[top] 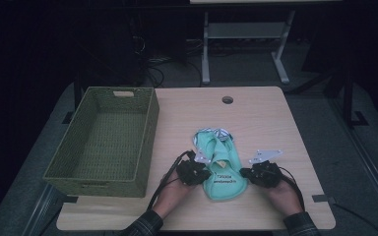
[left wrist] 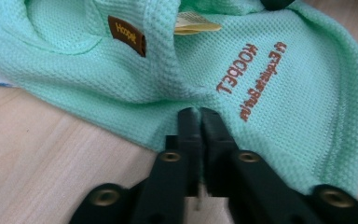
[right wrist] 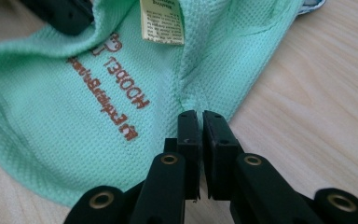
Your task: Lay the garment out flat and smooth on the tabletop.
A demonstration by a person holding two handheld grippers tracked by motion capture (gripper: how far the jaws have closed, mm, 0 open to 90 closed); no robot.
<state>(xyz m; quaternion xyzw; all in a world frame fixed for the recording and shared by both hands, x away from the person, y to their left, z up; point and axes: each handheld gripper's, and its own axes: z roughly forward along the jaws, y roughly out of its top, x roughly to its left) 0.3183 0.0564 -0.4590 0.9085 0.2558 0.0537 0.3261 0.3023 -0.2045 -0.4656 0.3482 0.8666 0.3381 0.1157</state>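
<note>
Centrally, low in the high view: one mint-green garment [top: 220, 164] with brown lettering, lying on the desk [top: 266, 123]. Left hand-held gripper [top: 204, 173]: jaws closed, pinching the garment's left edge, cloth caught between the pads [left wrist: 189, 122]. Right hand-held gripper [top: 243, 172]: jaws closed on the garment's right edge. Woven green basket [top: 150, 129]: left part of the frame, beside the garment, apart from it.

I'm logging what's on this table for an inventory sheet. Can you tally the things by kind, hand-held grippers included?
Mint green garment: 1
Green woven basket: 1
Hand-held grippers: 2, the left gripper and the right gripper, each with jaws shut on the garment's edge
Total: 4
</note>
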